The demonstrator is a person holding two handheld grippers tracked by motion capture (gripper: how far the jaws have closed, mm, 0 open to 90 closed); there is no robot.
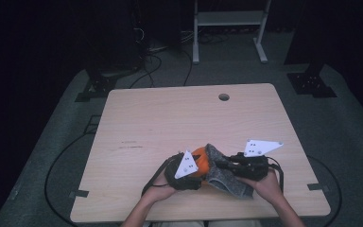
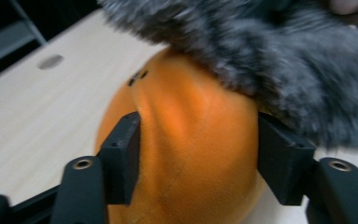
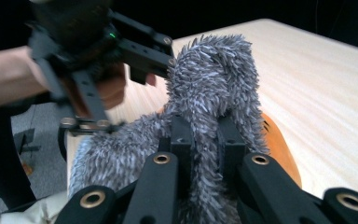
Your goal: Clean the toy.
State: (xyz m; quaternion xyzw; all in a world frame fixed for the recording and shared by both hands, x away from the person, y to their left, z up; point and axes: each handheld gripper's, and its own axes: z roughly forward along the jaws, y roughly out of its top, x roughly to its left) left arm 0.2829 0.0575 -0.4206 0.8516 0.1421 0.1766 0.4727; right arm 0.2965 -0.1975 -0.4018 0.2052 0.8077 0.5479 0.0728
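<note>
We hold a soft orange ball and a fuzzy grey cloth near the front of the counter (image 1: 137,118).
High view: both sit together between our hands. Left gripper view: the left tongs (image 2: 196,154) squeeze the squashy orange ball (image 2: 191,154) by its sides. Right gripper view: the right tongs (image 3: 207,135) pinch a fold of the floppy, light fuzzy grey cloth (image 3: 214,79).

Left tongs (image 1: 199,166) jaws part-open, clamping; right tongs (image 1: 222,163) jaws pinched shut; both hands low, tongs tips converging.

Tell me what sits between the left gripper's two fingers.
In the left gripper view, the orange ball sits between the left gripper's fingers, both pads against its sides. The grey furry cloth drapes over its top.
</note>
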